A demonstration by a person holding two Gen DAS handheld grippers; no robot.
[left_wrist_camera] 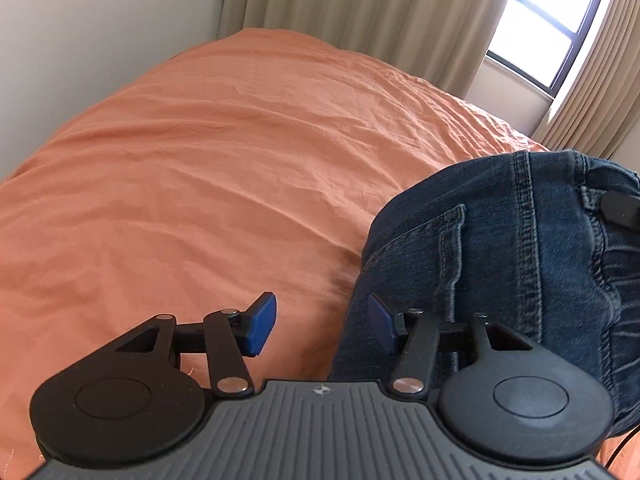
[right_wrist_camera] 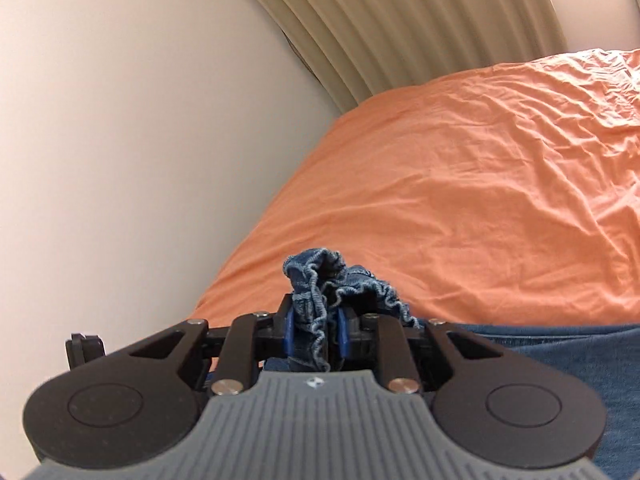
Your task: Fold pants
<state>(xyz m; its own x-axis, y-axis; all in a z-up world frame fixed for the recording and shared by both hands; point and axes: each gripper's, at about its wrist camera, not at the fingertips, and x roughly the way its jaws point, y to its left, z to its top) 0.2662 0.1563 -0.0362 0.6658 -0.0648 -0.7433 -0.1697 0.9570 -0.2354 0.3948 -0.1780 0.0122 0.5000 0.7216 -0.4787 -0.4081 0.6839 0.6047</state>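
Note:
Dark blue jeans (left_wrist_camera: 520, 248) hang lifted over the orange bed at the right of the left wrist view, seams and a back pocket showing. My left gripper (left_wrist_camera: 322, 326) is open with blue pads; its right finger lies against the jeans' left edge and it holds nothing. My right gripper (right_wrist_camera: 314, 334) is shut on the bunched elastic waistband of the jeans (right_wrist_camera: 320, 280), which sticks up between the blue pads. More denim (right_wrist_camera: 560, 344) spreads to the lower right. The tip of the right gripper (left_wrist_camera: 622, 208) shows at the waistband in the left wrist view.
The bed with a wrinkled orange sheet (left_wrist_camera: 200, 160) fills both views (right_wrist_camera: 460, 200). A plain wall (right_wrist_camera: 140, 120) runs along its side. Beige curtains (left_wrist_camera: 360, 8) and a window (left_wrist_camera: 552, 24) stand behind the bed's far end.

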